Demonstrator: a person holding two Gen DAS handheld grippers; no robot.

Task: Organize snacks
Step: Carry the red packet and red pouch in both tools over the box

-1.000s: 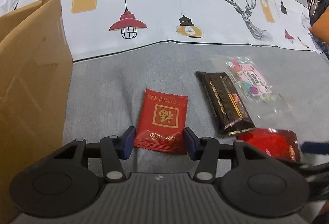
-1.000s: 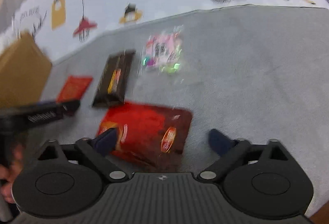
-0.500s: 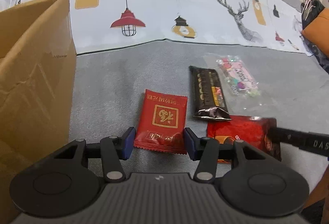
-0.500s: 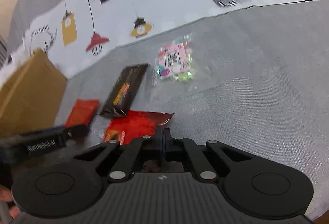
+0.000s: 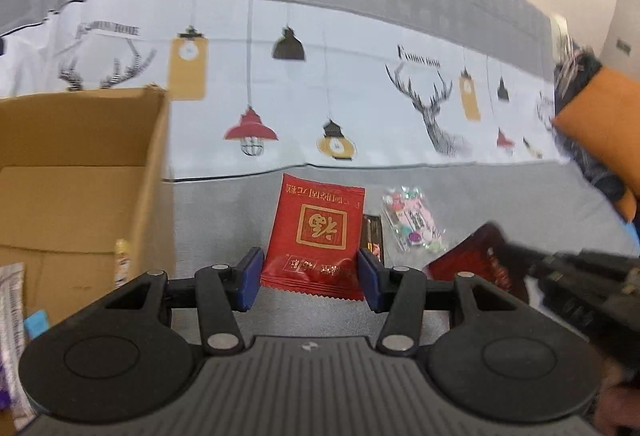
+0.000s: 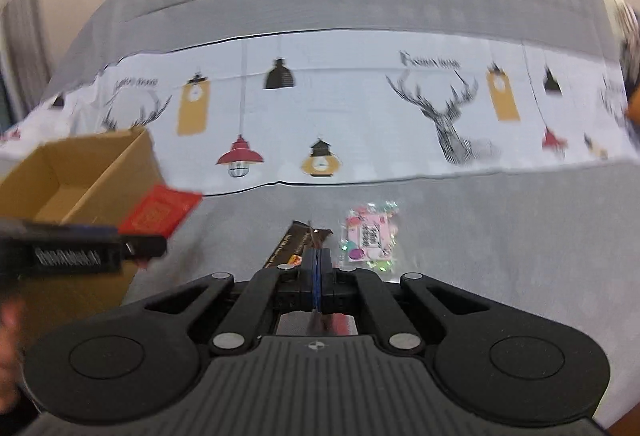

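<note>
My left gripper (image 5: 310, 278) grips a small red packet with a gold square (image 5: 318, 234) by its two side edges and holds it up off the grey bed; the packet also shows in the right wrist view (image 6: 160, 211). My right gripper (image 6: 317, 272) is shut on the edge of a large red snack bag (image 5: 480, 256), lifted and seen edge-on. A dark brown bar (image 6: 294, 248) and a clear bag of pink candy (image 6: 370, 234) lie on the bed ahead.
An open cardboard box (image 5: 80, 171) stands at the left with a few packets inside (image 5: 12, 316). An orange cushion (image 5: 600, 123) and dark clothes lie at the far right. The printed white sheet (image 6: 360, 107) covers the back of the bed.
My left gripper has lifted the small red packet off the bed beside the box. My right gripper, shut on the large red bag half a second ago, has lifted it.
</note>
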